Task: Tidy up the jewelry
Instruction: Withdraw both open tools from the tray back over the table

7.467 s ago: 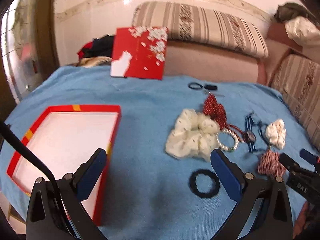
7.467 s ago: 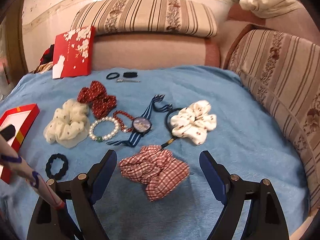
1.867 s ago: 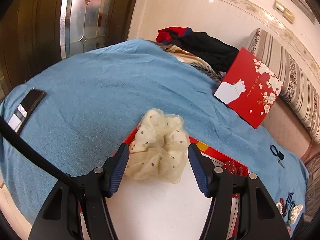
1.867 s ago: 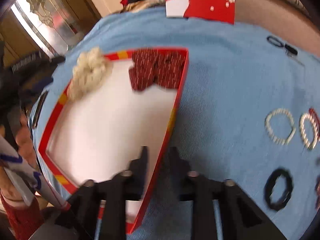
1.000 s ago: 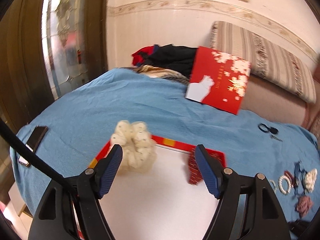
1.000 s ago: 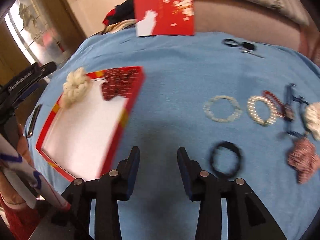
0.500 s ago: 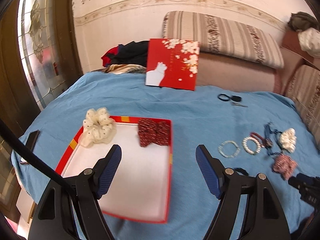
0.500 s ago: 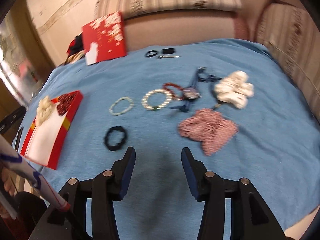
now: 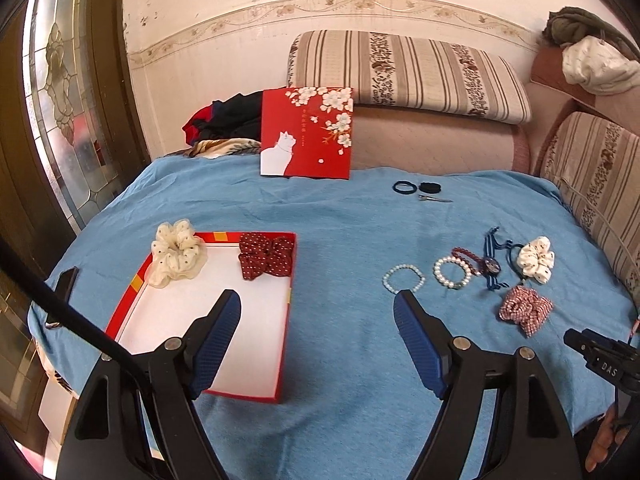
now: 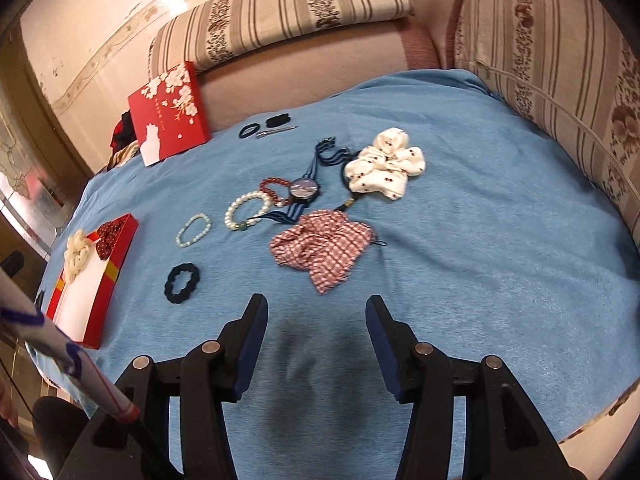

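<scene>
A red box (image 9: 286, 312) with a white floor lies on the blue cloth; a cream scrunchie (image 9: 176, 254) and a red dotted scrunchie (image 9: 267, 260) sit at its far end. My left gripper (image 9: 316, 304) hovers open and empty over the box's right rim. Right of it lie a pale bracelet (image 9: 403, 279), a pearl bracelet (image 9: 452, 272), a watch (image 9: 491, 266), a white scrunchie (image 9: 536, 259) and a plaid scrunchie (image 9: 526, 310). My right gripper (image 10: 316, 308) is opening, empty, just short of the plaid scrunchie (image 10: 324, 246). A black scrunchie (image 10: 183, 282) lies to its left.
The box's red lid (image 9: 307, 132) with a white cat leans on the striped sofa at the back. Black hair ties and a clip (image 9: 418, 189) lie near it. A phone (image 9: 64, 292) rests at the cloth's left edge. Sofa cushions border the right side.
Both grippers have drawn back from the box and swung right, bringing the loose jewellery into view. The right gripper's jaws have spread wider. The scrunchies stay in the box.
</scene>
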